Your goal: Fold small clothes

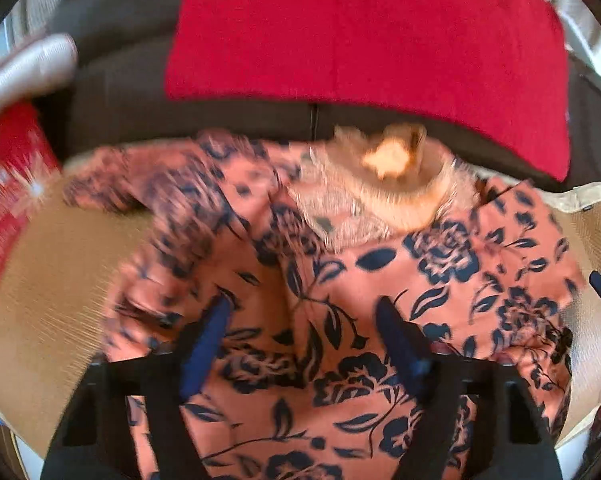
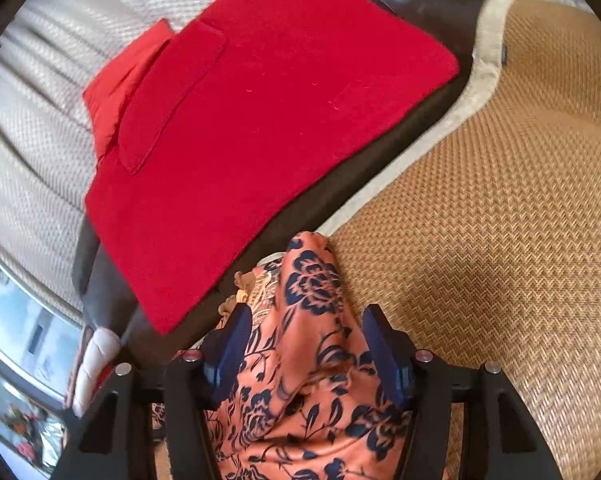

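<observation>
The left gripper [image 1: 304, 320] has its blue-padded jaws spread wide, with the flowered orange garment [image 1: 340, 280] lying beneath and between them; nothing is pinched that I can see. The right gripper [image 2: 306, 334] is also spread, its two pads standing either side of a raised ridge of the same garment [image 2: 312, 320], the cloth running up between them without either pad visibly pressing it. I judge neither gripper has hold of the cloth at this moment.

From the left gripper, the garment spreads out ahead and to both sides, its neck opening with the pale lining straight ahead at the far end, so its long axis runs roughly along the gripper's own forward line. A sleeve or loose flap trails ahead and to the left, blurred by motion. From the right gripper the cloth lies directly under and just ahead of the fingers as a narrow strip pointing forward, ending a little beyond the fingertips; to the right of it is only the woven mat [image 2: 500, 220].

Ahead of both grippers, beyond the garment, lies a red cloth [image 2: 260, 120] on a dark surface, with a pale knitted blanket [image 2: 32, 140] farther off to the left of the right gripper.

The right gripper seems better placed: the ridge already sits between its pads, so closing would likely catch it. The left one would need to drop and close on flatter cloth.
</observation>
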